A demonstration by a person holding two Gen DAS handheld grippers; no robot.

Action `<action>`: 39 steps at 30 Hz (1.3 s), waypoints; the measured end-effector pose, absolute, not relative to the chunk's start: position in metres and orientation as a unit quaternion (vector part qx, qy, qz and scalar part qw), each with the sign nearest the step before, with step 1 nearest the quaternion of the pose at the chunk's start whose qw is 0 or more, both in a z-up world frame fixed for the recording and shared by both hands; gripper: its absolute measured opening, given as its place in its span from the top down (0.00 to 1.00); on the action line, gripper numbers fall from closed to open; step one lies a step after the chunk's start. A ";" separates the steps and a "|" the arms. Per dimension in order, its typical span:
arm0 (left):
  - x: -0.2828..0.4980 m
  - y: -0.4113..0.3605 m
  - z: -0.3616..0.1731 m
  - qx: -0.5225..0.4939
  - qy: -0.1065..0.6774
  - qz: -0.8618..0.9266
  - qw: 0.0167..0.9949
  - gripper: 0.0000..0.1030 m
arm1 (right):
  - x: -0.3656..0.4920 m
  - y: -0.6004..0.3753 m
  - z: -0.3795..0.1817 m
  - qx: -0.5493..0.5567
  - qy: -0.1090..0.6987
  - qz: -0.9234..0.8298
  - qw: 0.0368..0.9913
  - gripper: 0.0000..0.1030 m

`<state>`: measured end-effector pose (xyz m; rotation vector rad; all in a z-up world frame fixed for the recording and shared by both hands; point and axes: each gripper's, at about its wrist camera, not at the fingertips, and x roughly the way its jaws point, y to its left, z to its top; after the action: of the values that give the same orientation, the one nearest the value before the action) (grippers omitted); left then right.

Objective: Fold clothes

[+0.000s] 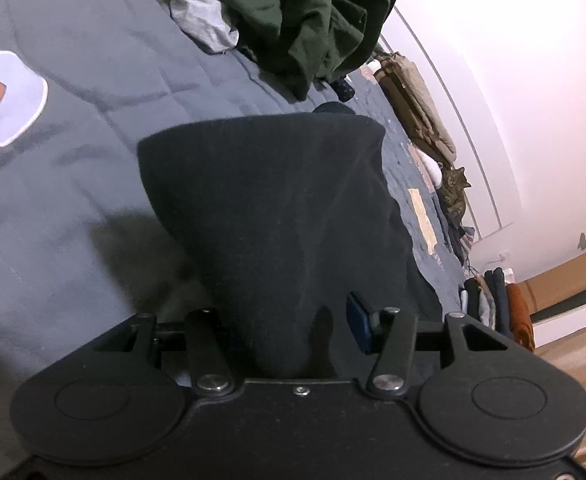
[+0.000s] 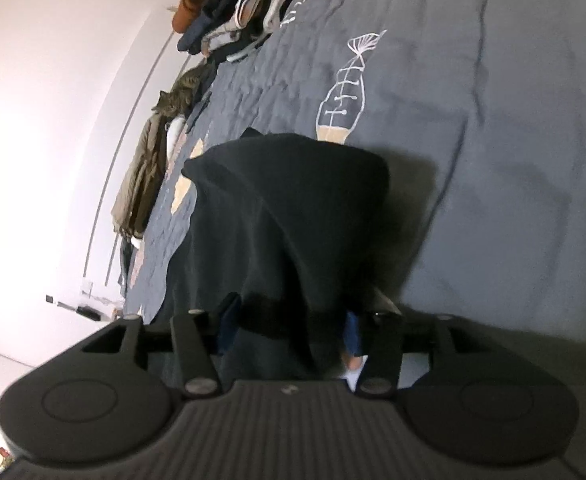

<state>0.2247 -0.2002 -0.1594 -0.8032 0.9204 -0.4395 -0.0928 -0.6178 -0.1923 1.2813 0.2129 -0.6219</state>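
While the black garment (image 1: 265, 216) lies between both parted jaws, left gripper (image 1: 293, 328) and right gripper (image 2: 289, 332) released, we judge: stack (image 2: 229, 12) done ahead, green heap (image 1: 305, 12) unfolded.

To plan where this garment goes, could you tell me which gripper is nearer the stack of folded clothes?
Left. The left gripper has the stack of folded clothes close beside it; the right gripper sees it far across the bed.
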 end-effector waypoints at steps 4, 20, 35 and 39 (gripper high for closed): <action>0.228 -0.200 -0.162 -0.381 0.426 -0.202 0.796 0.52 | -0.087 -0.628 -0.200 0.597 0.067 -0.276 0.750 0.48; 0.218 -0.201 -0.154 -0.358 0.400 -0.202 0.819 0.86 | -0.082 -0.628 -0.196 0.607 0.058 -0.293 0.736 0.83; 0.153 -0.156 -0.139 -0.334 0.406 -0.211 0.824 0.86 | -0.133 -0.594 -0.170 0.595 0.093 -0.286 0.745 0.84; 0.136 -0.140 -0.138 -0.329 0.409 -0.209 0.826 0.86 | -0.153 -0.577 -0.168 0.585 0.111 -0.288 0.750 0.84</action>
<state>0.1360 -0.1402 -0.1376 -0.6982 0.8683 -0.4439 -0.1526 -0.5774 -0.1684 1.2793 0.2423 -0.6298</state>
